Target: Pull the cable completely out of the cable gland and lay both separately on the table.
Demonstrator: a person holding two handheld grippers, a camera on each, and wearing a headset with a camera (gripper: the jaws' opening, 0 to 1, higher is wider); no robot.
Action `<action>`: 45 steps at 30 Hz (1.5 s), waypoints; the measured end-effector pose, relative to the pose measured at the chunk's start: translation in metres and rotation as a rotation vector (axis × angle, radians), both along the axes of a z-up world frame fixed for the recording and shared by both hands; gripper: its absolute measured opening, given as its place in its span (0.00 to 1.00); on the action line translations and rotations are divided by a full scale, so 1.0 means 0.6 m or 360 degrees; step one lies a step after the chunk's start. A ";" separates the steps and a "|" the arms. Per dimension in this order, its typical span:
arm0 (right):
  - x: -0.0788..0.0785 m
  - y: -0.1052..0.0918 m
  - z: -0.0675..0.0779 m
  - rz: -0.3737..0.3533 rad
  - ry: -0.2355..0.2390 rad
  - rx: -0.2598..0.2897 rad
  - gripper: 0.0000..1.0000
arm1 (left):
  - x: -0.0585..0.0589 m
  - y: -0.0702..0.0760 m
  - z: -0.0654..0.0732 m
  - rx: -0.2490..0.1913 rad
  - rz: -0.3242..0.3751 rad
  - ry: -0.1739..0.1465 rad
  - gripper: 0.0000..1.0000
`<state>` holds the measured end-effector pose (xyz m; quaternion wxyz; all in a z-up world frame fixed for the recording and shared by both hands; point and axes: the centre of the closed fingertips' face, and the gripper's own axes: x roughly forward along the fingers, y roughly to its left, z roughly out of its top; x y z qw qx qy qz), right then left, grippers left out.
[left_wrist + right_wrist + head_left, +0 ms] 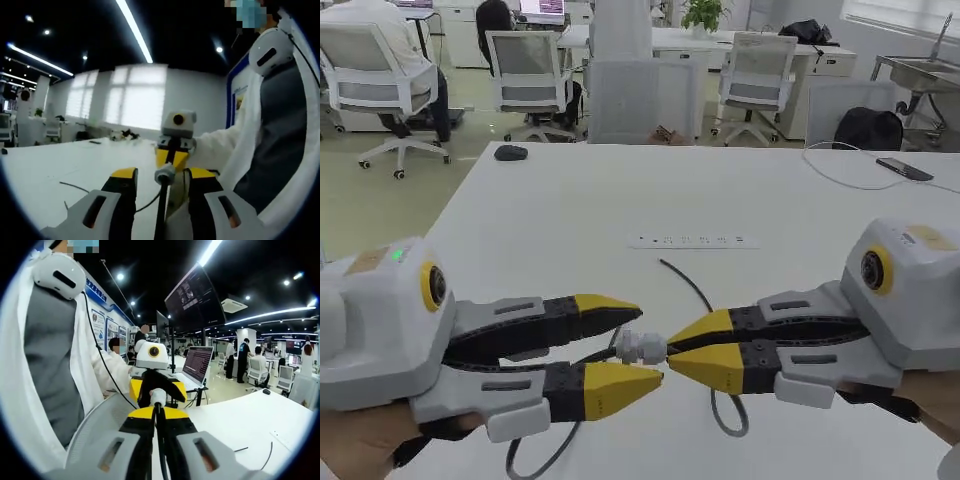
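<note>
So here's where I'm at. The little white cable gland (642,347) is up between my two hand-held grippers, over the near part of the bench (770,200). The dark cable (696,290) runs straight through it, so it's not out yet and neither piece is lying on its own.

My right hand-held gripper (672,350) is clenched on the cable just to the right of the gland, yellow tips pressed together and nearly touching the gland's end. In the right gripper view the cable runs down the middle between the jaws, and the gland sits just past the tips.

My left hand-held gripper (651,342) is released. Its jaws are spread wide with a yellow tip on either side of the gland, and neither is on it as far as I can tell. In the left gripper view the cable comes up between them to the gland with a gap on both sides.

Left of the gland the cable drops under the left jaws and loops back toward me. Right of the gland it hangs in a loop, then runs off across the bench, ending short of a flat white strip (692,241) beyond the gland. Well past that are a dark mouse (510,152) off to the gland's left and a phone (905,168) far to its right.
</note>
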<state>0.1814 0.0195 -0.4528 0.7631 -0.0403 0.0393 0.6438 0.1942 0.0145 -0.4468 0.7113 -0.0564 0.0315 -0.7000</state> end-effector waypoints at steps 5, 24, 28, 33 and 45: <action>0.002 0.004 0.004 -0.0001 -0.0002 0.0015 0.03 | -0.004 -0.008 -0.013 0.0028 -0.0058 0.0032 0.20; 0.009 -0.014 -0.026 -0.0034 -0.0011 -0.0110 0.03 | 0.008 0.004 -0.021 -0.0011 -0.0043 0.0088 0.16; 0.015 -0.029 -0.046 -0.0055 0.0003 -0.0170 0.03 | 0.017 0.015 -0.026 -0.0008 -0.0007 0.0097 0.16; 0.017 -0.038 -0.068 -0.0068 0.0045 -0.0205 0.03 | 0.021 0.021 -0.031 0.0000 0.0012 0.0106 0.16; 0.020 -0.064 -0.116 -0.0117 0.0121 -0.0281 0.03 | 0.025 0.028 -0.043 0.0011 0.0037 0.0131 0.16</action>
